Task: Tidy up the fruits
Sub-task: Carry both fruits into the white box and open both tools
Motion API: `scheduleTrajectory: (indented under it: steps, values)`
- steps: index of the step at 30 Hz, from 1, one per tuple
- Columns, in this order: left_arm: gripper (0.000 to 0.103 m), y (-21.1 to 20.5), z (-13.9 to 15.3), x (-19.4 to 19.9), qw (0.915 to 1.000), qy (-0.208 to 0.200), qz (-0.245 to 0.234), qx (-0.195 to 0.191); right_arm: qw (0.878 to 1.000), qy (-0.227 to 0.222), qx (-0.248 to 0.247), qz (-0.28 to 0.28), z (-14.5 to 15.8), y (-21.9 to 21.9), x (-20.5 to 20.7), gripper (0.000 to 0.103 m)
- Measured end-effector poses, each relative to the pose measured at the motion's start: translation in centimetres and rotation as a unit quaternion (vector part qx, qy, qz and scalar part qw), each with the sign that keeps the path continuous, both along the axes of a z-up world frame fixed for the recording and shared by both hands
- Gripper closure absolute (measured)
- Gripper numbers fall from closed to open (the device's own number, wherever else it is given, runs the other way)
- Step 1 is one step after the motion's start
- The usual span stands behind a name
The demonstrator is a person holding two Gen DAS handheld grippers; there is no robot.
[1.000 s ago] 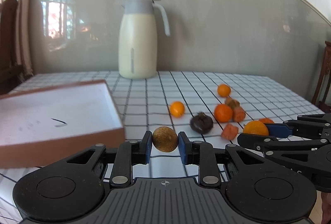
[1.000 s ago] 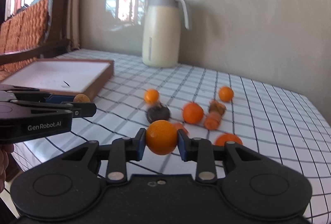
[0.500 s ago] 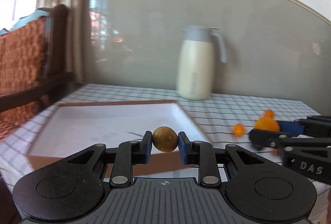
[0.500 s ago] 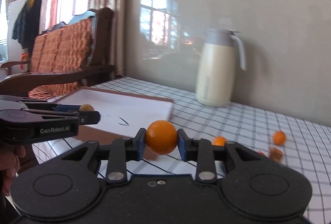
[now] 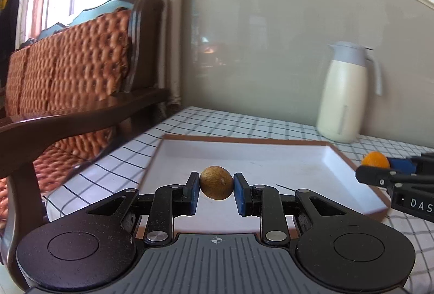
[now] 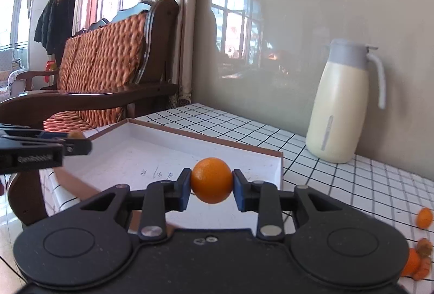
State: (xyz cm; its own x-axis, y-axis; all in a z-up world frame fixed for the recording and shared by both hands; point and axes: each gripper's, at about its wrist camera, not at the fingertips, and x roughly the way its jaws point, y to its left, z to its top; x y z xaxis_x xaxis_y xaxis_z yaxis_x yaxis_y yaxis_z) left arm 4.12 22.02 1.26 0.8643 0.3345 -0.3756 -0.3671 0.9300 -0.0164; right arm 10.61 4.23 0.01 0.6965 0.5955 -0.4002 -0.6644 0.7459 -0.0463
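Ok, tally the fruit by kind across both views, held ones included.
Oranges: 3 – one in the right tool, two loose on the table.
Brown fruit: 1 – in the left tool.
Total: 4; shrivelled pieces at the frame edge not counted.

A round brown-green fruit (image 5: 216,183) is clamped between the blue pads of the left hand-held gripper (image 5: 216,192), above the white tray (image 5: 271,158); a smooth orange (image 6: 211,180) is pinched in the right hand-held gripper (image 6: 211,189) over the tray's near edge; more small orange fruits (image 6: 424,218) lie on the checked table (image 6: 352,185) at right.
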Motion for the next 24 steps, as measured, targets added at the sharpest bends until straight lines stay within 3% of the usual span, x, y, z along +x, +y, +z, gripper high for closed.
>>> scheduleTrajectory:
  steps: [7,9,10,11,12,13,24]
  values:
    - [0.076,2.4,-0.6,1.6,0.9994,0.005,0.032,-0.007,1.000,0.016,0.018,-0.016,-0.5,1.6,4.4,0.078]
    - [0.075,2.9,-0.8,1.7,0.9989,-0.002,0.046,-0.004,1.000,-0.001,0.011,-0.027,-0.5,1.9,5.0,0.059]
    - [0.067,3.0,-0.8,1.7,0.9983,-0.006,0.058,0.000,0.999,-0.020,0.008,-0.046,-0.6,1.8,5.1,0.014]
    - [0.051,3.0,-1.0,1.6,0.9975,-0.007,0.070,0.004,0.997,-0.047,0.017,-0.066,-0.7,1.4,4.7,0.007]
    - [0.012,3.0,-1.0,1.3,0.9968,-0.014,0.077,0.009,0.996,-0.052,0.020,-0.070,-0.8,1.1,4.7,0.005]
    - [0.001,2.9,-1.0,0.9,0.9962,-0.028,0.081,0.015,0.997,-0.040,0.020,-0.066,-0.8,1.0,5.0,0.006]
    - [0.000,1.7,-0.5,0.5,0.9962,-0.034,0.076,0.025,0.997,-0.043,0.015,-0.062,-0.6,0.0,3.2,0.006]
